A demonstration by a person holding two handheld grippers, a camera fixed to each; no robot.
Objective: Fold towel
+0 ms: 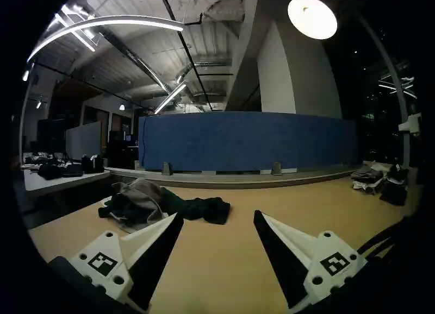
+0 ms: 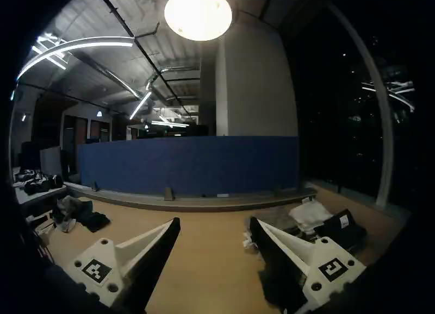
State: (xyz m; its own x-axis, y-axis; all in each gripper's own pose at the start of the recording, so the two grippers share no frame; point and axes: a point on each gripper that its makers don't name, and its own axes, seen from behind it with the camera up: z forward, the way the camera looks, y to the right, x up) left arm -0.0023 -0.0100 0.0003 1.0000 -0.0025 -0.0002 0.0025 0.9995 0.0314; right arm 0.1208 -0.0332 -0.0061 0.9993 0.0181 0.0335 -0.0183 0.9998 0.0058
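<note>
The left tongs (image 1: 216,214) are hovering released over the pale wooden surface (image 1: 228,259), gripping nothing, and the right tongs (image 2: 215,219) are likewise gaping empty. A grey towel (image 1: 138,197) is lying crumpled just ahead and left of the left tongs, tangling with a dark green towel (image 1: 202,208) spilling out beside it; in the right gripper view this heap (image 2: 76,212) is sitting well off to the left. A folded stack (image 1: 375,179) is resting far right. The cloth is looking soft, light and limp, likely drooping once lifted, so pinching two neighbouring corners along a free edge is probably serving best
</note>
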